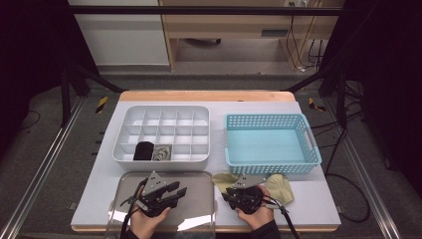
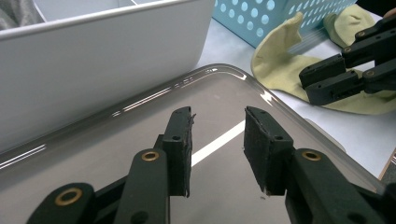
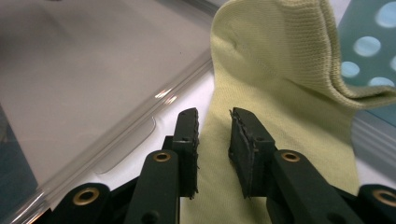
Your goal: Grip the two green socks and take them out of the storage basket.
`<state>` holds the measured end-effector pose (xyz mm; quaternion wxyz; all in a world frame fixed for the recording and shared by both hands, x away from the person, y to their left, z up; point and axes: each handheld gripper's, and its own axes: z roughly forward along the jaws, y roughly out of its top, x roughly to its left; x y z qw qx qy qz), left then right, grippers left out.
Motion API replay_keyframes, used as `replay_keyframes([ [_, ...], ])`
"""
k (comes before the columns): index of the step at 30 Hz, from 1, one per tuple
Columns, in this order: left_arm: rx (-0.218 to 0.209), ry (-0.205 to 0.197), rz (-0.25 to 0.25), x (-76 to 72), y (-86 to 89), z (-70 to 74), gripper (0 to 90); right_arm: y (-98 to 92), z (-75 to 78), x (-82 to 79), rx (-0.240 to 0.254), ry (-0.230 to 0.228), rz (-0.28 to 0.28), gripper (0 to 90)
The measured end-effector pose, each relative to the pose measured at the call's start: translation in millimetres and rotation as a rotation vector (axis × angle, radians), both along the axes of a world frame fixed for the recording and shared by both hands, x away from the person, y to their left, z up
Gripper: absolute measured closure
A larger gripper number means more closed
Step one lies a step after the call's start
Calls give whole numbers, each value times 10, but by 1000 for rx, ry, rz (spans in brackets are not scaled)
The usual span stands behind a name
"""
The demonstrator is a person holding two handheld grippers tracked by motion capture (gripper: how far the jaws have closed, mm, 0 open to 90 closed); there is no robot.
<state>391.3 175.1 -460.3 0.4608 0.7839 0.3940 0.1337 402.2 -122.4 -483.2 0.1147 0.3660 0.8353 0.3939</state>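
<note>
A pale yellow sock (image 1: pixel 281 187) lies flat on the white table in front of the blue basket (image 1: pixel 272 118). My right gripper (image 1: pixel 225 195) hovers over the sock's left end, pointing left. Its jaws stand a little apart in the right gripper view (image 3: pixel 214 122), with the sock (image 3: pixel 280 70) beneath them and nothing pinched. My left gripper (image 1: pixel 182 191) is open above a clear plastic tray (image 1: pixel 199 211), empty between its pads (image 2: pixel 217 128). The left gripper view also catches the sock (image 2: pixel 280 60) and the right gripper (image 2: pixel 322 79) at upper right.
A white divided organizer (image 1: pixel 119 149) stands behind the clear tray, with a rolled black sock (image 1: pixel 144 151) and a grey one (image 1: pixel 160 153) in two front compartments. The blue basket sits to its right. The table's front edge is close to both hands.
</note>
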Motion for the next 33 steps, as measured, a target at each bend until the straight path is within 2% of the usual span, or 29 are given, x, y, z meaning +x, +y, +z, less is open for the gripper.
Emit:
replay_keyframes([
  [2,-10,4,9,5,2,6,612,13,-20,-25,-15,-34,-10,809],
  [7,-12,6,13,6,2,7,613,0,-26,-29,-4,-26,-14,900],
  [12,-20,13,18,17,13,11,609,-25,-11,-11,5,0,1,900],
  [13,-21,11,20,17,16,13,609,-45,2,-10,14,16,13,900],
  [18,-28,8,16,13,33,32,608,-129,58,-73,50,29,70,900],
  [21,-43,12,14,7,38,54,606,-178,39,-145,37,60,113,900],
  [23,-48,14,7,2,30,69,604,-209,6,-185,35,68,115,900],
  [24,-50,16,2,0,23,79,596,-247,-14,-204,57,70,112,873],
  [25,-53,16,-2,-2,11,92,596,-247,-14,-204,57,70,112,873],
  [28,-49,11,-18,1,-44,151,581,-309,39,-211,97,37,85,809],
  [30,-45,3,-31,0,-87,196,581,-326,54,-211,102,23,72,793],
  [32,-42,8,-51,6,-158,253,577,-389,89,-202,103,-5,30,720],
  [33,-42,8,-51,6,-158,253,576,-389,89,-202,103,-5,30,720],
])
